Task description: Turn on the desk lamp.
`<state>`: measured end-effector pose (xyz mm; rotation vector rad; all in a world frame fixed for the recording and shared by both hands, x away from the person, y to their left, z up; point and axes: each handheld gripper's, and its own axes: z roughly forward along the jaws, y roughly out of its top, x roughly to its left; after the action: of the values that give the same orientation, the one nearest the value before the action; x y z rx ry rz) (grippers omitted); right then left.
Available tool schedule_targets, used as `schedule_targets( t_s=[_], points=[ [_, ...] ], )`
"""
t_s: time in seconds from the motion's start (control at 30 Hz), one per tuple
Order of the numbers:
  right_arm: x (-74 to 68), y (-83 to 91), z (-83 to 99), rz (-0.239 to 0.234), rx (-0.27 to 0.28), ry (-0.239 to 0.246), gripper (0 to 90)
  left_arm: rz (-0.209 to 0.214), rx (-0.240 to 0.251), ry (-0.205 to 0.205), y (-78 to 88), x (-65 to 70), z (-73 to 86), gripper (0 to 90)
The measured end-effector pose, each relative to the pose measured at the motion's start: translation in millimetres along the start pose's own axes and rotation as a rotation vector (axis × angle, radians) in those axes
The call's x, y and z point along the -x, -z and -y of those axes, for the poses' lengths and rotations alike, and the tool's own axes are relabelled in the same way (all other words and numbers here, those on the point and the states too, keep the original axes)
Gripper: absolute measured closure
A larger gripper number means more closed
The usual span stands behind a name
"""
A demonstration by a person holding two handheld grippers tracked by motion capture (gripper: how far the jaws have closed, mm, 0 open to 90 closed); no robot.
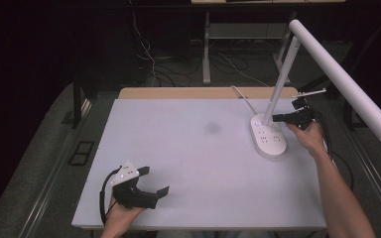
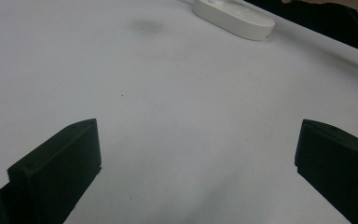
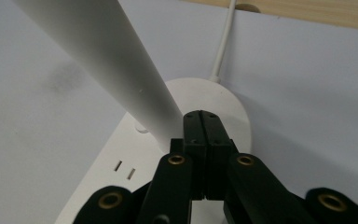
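A white desk lamp stands at the right of the table, its oval base carrying sockets, its stem leaning up to a long bar head. My right gripper hovers just above the base beside the foot of the stem, its jaws shut together with nothing between them; in the right gripper view the closed tips sit against the stem over the base. My left gripper rests near the table's front left edge, jaws wide open and empty, with one of its fingers over bare table.
The lamp's white cable runs off the back edge of the white table. A faint dark smudge marks the table's middle. The lamp's base lies far ahead of the left gripper. Dark floor with cables surrounds the table.
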<state>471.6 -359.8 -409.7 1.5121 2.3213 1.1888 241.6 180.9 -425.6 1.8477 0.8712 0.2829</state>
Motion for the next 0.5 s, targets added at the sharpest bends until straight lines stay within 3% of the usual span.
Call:
schedule_targets(
  t_s=[0.5],
  points=[
    [3.4, -14.4, 3.7, 0.027, -0.018, -0.005, 89.8, -0.001, -0.006, -0.011, 1.8, 1.1, 0.2, 0.0]
  ],
)
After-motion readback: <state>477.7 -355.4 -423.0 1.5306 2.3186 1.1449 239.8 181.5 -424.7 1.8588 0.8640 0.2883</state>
